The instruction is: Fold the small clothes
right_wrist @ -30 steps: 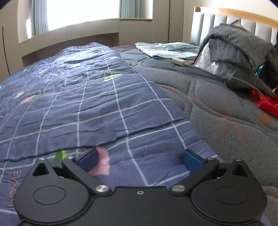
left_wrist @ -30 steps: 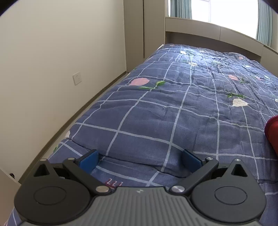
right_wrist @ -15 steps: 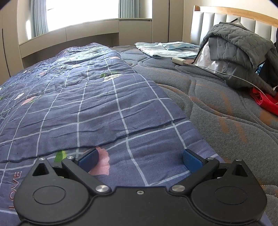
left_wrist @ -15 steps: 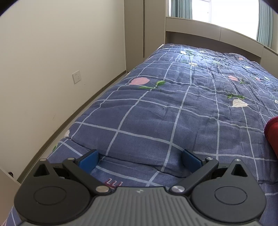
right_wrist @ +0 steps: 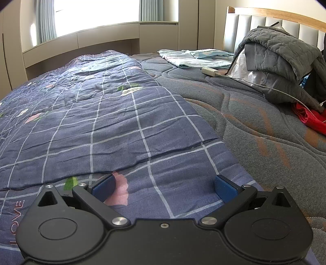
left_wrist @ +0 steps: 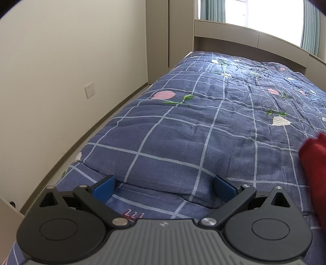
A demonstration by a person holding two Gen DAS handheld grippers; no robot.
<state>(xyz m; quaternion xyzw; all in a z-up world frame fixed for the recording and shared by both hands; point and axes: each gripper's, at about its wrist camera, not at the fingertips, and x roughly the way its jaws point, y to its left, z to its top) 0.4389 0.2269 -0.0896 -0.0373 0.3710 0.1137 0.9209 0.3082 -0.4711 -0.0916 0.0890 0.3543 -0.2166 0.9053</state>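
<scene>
Both grippers hover wide open and empty over the checked quilt (left_wrist: pixel 183 142): left gripper (left_wrist: pixel 165 186), right gripper (right_wrist: pixel 165 186); red garment (left_wrist: pixel 314 169) at three o'clock, blurred; a low grab risks snagging quilt instead.

A blurred red fabric item (left_wrist: pixel 314 173) is cut off by the right edge; its kind is unclear.

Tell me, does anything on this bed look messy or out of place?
Yes. A grey quilted jacket is heaped against the headboard, a white charger trails its cable across the mattress, and crumpled red cloth lies beside the heap.
</scene>
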